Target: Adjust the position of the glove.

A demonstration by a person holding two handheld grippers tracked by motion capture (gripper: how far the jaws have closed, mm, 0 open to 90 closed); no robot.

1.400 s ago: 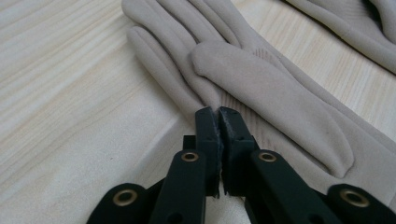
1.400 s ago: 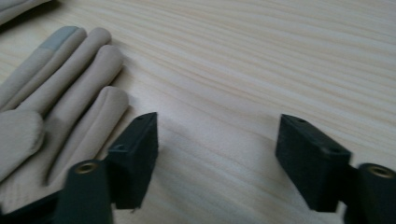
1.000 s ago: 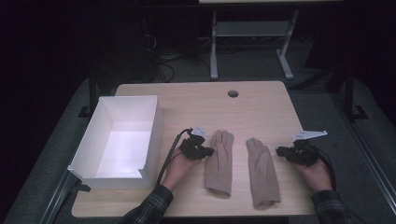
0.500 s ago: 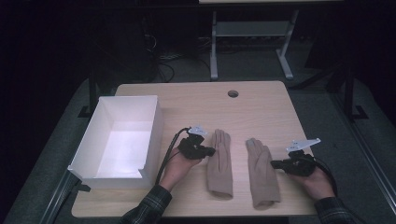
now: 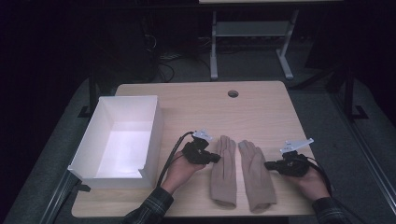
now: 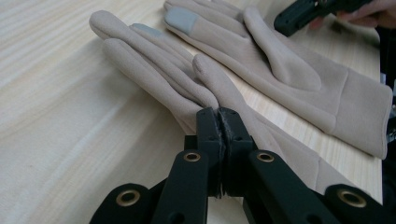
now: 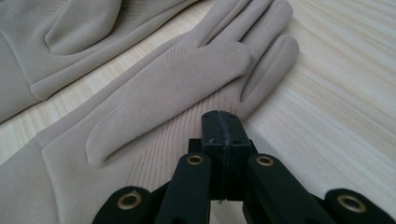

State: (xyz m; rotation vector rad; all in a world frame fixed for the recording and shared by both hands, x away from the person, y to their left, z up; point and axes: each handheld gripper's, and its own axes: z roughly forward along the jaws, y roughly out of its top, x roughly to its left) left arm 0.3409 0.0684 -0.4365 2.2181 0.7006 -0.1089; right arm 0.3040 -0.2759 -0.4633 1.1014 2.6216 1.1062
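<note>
Two beige gloves lie flat, side by side and palm up, near the front edge of a light wooden table (image 5: 261,107); the left glove (image 5: 223,170) and the right glove (image 5: 256,175) point their fingers toward the far side and their cuffs toward the person, with a narrow strip of bare wood between them; a person's hands come in from the near edge, each holding a black two-jaw tool; the left gripper (image 5: 217,158) rests at the left edge of the left glove, about level with its thumb, and the left gripper view shows its jaws pressed together with the tips right at that glove's edge, though whether any cloth is pinched between them cannot be told; the right gripper (image 5: 267,164) sits at the right edge of the right glove, and the right gripper view shows its jaws likewise closed tight, tips over the glove just below the little finger, with no fabric visibly caught; the right jaws have just finished closing; grey patches mark fingertips of the farther glove in the left gripper view; a white open box (image 5: 154,135) stands to the left on the table, well apart from the gloves; a round cable hole (image 5: 232,94) sits near the far edge.
</note>
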